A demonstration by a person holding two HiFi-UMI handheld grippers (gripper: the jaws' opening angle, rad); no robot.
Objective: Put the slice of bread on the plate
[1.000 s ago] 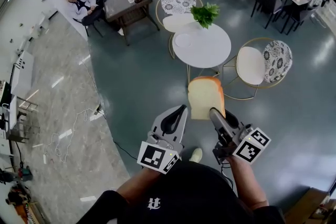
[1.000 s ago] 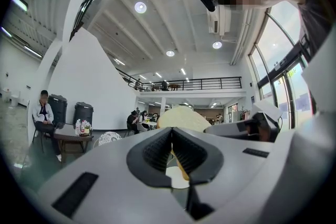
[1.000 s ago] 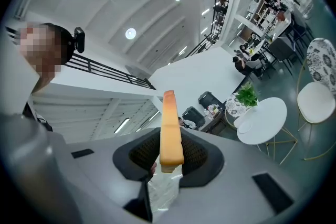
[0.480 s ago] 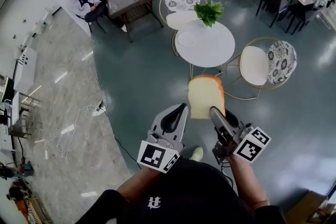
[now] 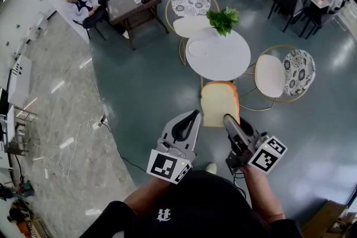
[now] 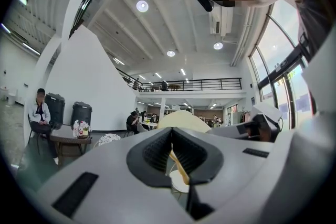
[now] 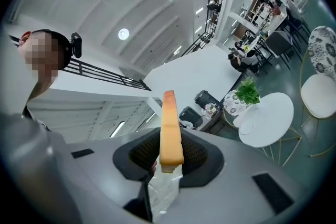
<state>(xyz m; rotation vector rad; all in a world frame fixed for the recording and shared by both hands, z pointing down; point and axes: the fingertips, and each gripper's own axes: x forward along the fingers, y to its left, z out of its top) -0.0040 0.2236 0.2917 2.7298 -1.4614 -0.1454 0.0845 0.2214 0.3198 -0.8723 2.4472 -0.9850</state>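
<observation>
Plate (image 5: pixel 198 47) on round table (image 5: pixel 226 61); near the table, right gripper (image 5: pixel 227 120) clamps slice of bread (image 5: pixel 220 103); left gripper (image 5: pixel 191 117) jaws together.

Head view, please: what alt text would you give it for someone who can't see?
Seen from above, the right gripper holds a slice of bread upright over a dark floor, the empty left gripper beside it. Ahead stands a round white table with a white plate and a plant.

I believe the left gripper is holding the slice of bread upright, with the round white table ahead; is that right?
Not quite: the right gripper holds the slice of bread between its jaws, as the right gripper view shows.
</observation>
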